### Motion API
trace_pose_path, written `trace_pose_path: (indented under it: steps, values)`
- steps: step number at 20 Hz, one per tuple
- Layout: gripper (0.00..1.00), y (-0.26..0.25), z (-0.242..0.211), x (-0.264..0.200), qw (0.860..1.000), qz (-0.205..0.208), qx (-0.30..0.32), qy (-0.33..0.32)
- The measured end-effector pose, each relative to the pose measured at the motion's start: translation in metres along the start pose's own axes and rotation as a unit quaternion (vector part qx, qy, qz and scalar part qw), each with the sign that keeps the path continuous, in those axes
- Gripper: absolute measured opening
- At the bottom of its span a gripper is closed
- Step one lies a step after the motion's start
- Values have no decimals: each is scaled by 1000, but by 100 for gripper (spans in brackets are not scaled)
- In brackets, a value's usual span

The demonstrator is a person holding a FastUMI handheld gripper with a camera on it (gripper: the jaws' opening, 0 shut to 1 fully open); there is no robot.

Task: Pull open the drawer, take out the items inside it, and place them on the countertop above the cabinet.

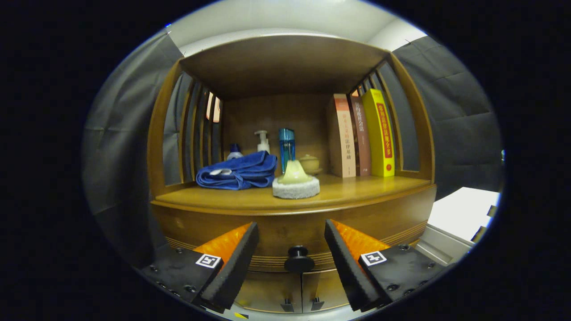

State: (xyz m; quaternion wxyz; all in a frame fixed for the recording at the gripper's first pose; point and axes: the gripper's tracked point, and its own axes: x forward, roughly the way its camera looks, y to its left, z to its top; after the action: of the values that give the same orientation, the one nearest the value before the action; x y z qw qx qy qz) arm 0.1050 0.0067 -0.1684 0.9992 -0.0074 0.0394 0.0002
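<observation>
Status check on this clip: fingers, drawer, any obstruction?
Gripper open, fingers either side of the drawer knob, not touching. Drawer shut. Nothing between fingers and knob.

The wooden drawer [285, 234] sat shut, flush with the cabinet front (its round black knob [299, 258] centred between the spread fingers [236, 261]), directly below the glossy wooden bench [357, 189].

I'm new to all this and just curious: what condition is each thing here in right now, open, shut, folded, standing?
gripper: open, fingers either side of the knob, not touching
drawer: shut
drawer knob: free, between the fingers
blue towel: folded, lying on the countertop
books: upright
pump bottle: upright
lower cabinet doors: shut
</observation>
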Motion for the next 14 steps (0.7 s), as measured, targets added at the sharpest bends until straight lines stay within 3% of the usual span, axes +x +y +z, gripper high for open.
trace_pose_path:
  steps: [4, 8, 11, 14]
  values:
    - [98, -4, 49, -41, 1000, 1, 24, -20]
    - [98, -22, 98, -79, 999, -9, 2, -46]
    - [97, -19, 122, -99, 999, 8, 11, -32]
    - [97, -16, 147, -110, 998, 32, 17, -58]
